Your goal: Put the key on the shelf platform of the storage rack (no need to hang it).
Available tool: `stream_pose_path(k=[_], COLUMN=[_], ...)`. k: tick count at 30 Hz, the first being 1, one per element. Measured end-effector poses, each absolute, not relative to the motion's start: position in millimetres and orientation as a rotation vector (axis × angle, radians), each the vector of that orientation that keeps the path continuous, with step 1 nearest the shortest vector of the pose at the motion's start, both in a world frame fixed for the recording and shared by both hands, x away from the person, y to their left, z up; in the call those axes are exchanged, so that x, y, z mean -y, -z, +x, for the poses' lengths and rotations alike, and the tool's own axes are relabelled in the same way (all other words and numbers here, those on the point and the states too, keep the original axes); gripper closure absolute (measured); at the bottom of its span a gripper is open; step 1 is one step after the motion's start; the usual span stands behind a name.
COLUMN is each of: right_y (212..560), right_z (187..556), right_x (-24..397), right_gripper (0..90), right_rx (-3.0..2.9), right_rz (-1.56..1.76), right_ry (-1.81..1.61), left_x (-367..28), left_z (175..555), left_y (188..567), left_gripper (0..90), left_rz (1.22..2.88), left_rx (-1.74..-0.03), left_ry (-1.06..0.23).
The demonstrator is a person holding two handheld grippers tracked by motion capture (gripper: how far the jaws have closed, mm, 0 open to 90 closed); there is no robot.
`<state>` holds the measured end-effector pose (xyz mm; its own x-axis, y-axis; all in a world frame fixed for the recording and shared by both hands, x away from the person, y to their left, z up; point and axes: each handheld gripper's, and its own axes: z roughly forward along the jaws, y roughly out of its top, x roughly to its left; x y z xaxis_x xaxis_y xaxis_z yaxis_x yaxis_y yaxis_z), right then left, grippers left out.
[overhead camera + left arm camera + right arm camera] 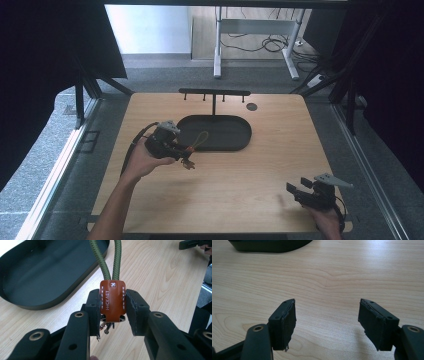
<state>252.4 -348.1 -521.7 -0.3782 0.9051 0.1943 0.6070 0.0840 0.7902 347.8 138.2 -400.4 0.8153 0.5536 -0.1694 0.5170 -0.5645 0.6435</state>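
One gripper is doing the work here: the left gripper [113, 312] is clamping the brown leather tab [112, 301] of a keychain, pads pressing both long edges of the tab, so the grip looks centred and square. Above the jaws the green cord loop [110, 257] is running up and away toward the black tray [37, 277]; below the tab a small bunch of metal bits [106, 327] is hanging just under the pads, too blurred to identify. In the high view the loop [200, 139] is lying over the tray's near rim [220, 148], just ahead of the left gripper [186, 159], while the T-shaped hook rack [215, 93] is standing beyond the tray, farther ahead. My read: the keychain is being lifted for hanging on that rack. To do it well, keep squeezing the leather, not the cord, keep the loop hanging free and open above the jaws, and approach a peg with the loop leading so the metal bits are not snagging the rim. The right gripper [329, 322] is sitting idle with jaws spread wide over bare table [337, 277], well apart from the keychain, near the table's close right corner [299, 191].
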Motion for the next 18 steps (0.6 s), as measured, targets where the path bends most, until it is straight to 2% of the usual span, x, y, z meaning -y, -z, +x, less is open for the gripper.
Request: stream_pose_path(k=[18], right_y=[522.4], right_z=[252.7], right_x=[348.2], right_gripper=[30.8], right_rx=[-2.025], right_rz=[1.504], right_ry=[-1.195], left_x=[-128.3], left_z=[357.0], left_y=[393.6], left_gripper=[66.5], left_rz=[2.286], left_rx=[-0.76], left_ry=[-0.064])
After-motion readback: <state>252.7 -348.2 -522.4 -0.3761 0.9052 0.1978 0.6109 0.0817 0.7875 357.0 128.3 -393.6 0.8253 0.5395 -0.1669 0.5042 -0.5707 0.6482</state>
